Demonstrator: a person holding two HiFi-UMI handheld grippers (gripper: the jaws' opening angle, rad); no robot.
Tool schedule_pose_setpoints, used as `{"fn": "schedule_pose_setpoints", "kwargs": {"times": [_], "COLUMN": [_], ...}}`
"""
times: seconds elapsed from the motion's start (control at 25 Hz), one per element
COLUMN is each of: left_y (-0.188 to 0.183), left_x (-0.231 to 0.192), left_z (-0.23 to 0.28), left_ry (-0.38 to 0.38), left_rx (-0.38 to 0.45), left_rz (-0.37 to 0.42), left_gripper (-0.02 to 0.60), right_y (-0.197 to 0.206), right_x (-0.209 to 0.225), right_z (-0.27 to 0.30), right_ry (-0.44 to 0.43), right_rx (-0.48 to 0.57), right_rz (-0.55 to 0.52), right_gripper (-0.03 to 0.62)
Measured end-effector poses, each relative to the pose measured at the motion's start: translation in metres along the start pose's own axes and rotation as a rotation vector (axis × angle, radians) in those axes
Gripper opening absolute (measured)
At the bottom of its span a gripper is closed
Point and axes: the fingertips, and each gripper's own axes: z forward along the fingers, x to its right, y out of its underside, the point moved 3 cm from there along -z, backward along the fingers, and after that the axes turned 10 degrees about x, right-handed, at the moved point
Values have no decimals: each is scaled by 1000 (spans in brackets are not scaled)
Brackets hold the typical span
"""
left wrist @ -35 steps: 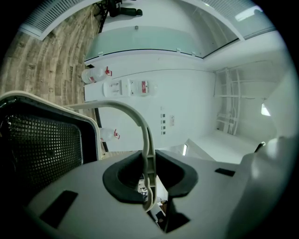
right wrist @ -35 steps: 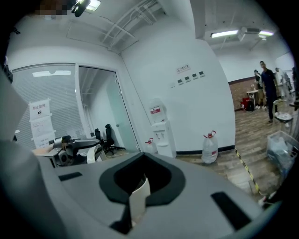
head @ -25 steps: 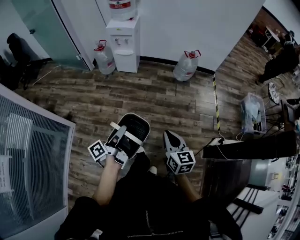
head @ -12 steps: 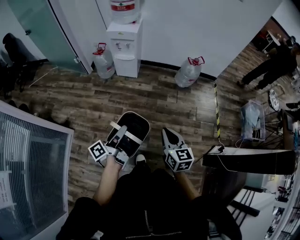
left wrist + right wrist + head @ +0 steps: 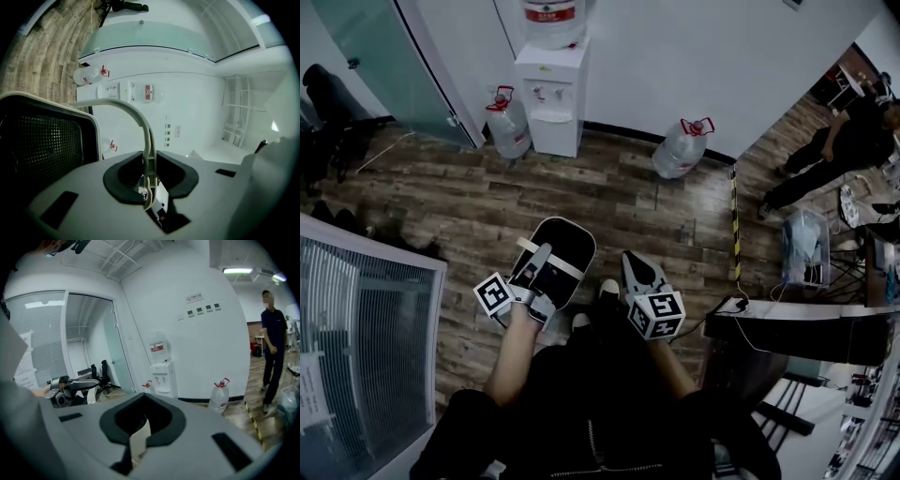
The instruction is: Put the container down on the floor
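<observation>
The container [image 5: 568, 244] is a dark mesh basket with a white rim and a pale handle [image 5: 546, 260]. It hangs over the wooden floor [image 5: 609, 202] in front of the person's legs. My left gripper [image 5: 538, 269] is shut on that handle. In the left gripper view the handle [image 5: 148, 150] arches down between the jaws of my left gripper [image 5: 149, 187], with the mesh wall [image 5: 42, 145] at the left. My right gripper [image 5: 632, 264] stays just right of the container, apart from it. The right gripper [image 5: 139, 430] has its jaws together and holds nothing.
A water dispenser [image 5: 551, 94] stands at the far wall between two big water bottles [image 5: 508, 117] [image 5: 680, 148]. A glass partition [image 5: 356, 328] is at the left, a dark desk [image 5: 797, 323] at the right. A person [image 5: 834, 150] stands far right near a bagged bin [image 5: 806, 234].
The container and both grippers have drifted a little up and left in the head view. The person at the far right has walked closer. A shoe now shows between the grippers.
</observation>
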Motion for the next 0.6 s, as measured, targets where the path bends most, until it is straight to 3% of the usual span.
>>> {"fn": "schedule_pose_setpoints", "kwargs": {"times": [0.6], "left_y": [-25], "left_x": [-23], "left_z": [73], "left_ry": [-25], "left_rx": [30], "left_rz": [-14], "left_gripper": [78], "right_y": [-9], "right_x": [48], "right_z": [83], "right_ry": [-7], "right_rx": [-26], "right_rz": [22], "right_gripper": [11]}}
